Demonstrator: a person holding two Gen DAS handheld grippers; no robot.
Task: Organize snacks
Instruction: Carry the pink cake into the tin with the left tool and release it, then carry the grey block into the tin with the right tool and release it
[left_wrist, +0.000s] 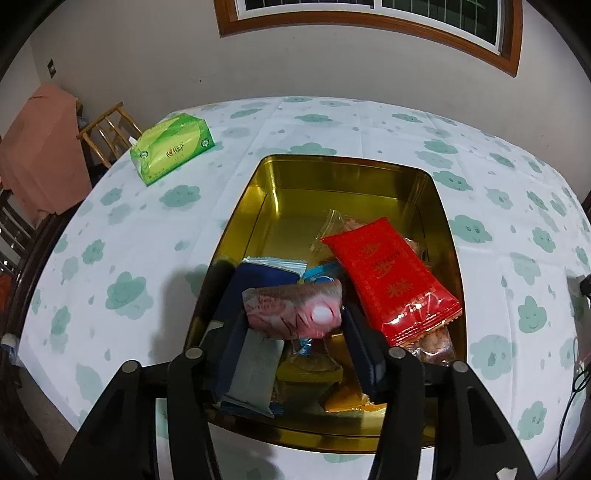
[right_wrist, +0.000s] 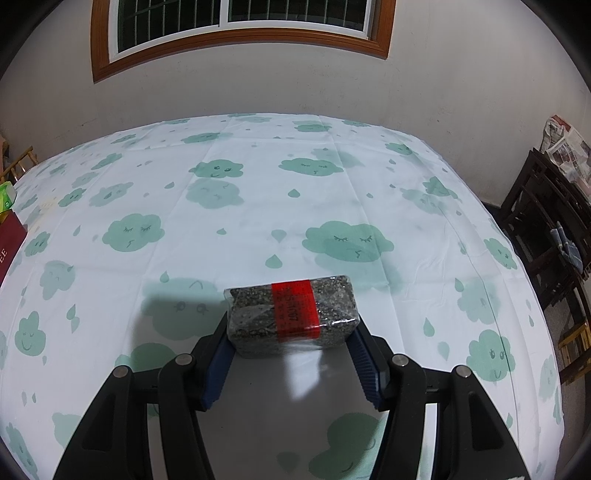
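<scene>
In the left wrist view, a gold tin box (left_wrist: 266, 177) sits on the table with several snack packets inside, among them a red packet (left_wrist: 391, 273) and a dark blue one (left_wrist: 266, 277). My left gripper (left_wrist: 293, 314) is shut on a pink snack packet (left_wrist: 291, 310) and holds it over the tin's near half. In the right wrist view, my right gripper (right_wrist: 291, 325) is shut on a speckled grey snack block with a red band (right_wrist: 293, 314), held just above the tablecloth.
A green tissue pack (left_wrist: 171, 147) lies on the table's far left. A wooden chair (left_wrist: 107, 129) and pink cloth (left_wrist: 40, 147) stand beyond the left edge. Dark wooden chairs (right_wrist: 546, 229) stand at the right. A dark red box edge (right_wrist: 9, 243) shows at the left.
</scene>
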